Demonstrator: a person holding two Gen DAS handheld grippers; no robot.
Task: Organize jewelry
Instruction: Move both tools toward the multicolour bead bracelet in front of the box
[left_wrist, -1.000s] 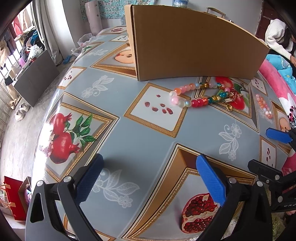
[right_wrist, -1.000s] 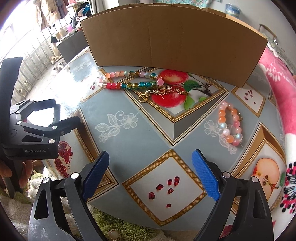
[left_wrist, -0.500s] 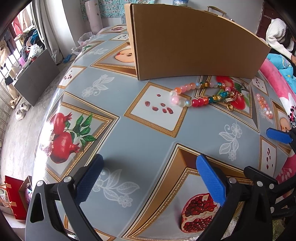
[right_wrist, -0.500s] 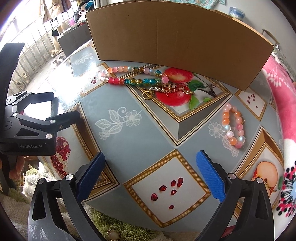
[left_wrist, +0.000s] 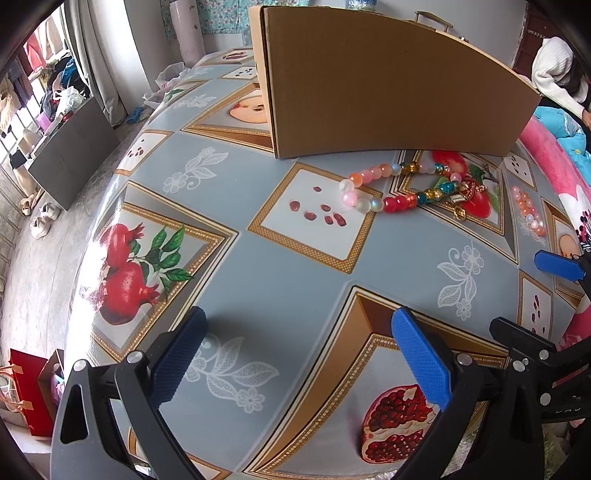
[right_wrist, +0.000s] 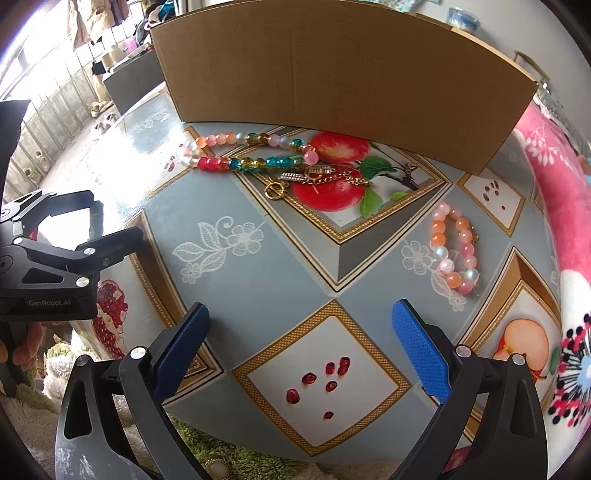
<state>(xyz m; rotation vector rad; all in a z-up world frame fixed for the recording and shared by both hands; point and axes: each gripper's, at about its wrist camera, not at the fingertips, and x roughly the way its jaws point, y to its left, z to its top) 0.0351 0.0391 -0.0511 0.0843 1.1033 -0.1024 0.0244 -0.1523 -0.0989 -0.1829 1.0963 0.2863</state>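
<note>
Each hand-held gripper (right_wrist: 301, 349) has black arms with silver screws, textured blue pads (right_wrist: 419, 354) and "GenRobot.AI" lettering.

Beaded necklace (right_wrist: 243, 153) and chain (right_wrist: 317, 179) lie before the cardboard box (right_wrist: 332, 81), bracelet (right_wrist: 454, 251) rightward.

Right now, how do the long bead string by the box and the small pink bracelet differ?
The bead string is longer, with red, teal, amber and pink beads; the bracelet is shorter, only orange, pink and pearly. The bead string lies beside a gold chain near the box; the bracelet lies apart. Both rest untouched on the table.
</note>
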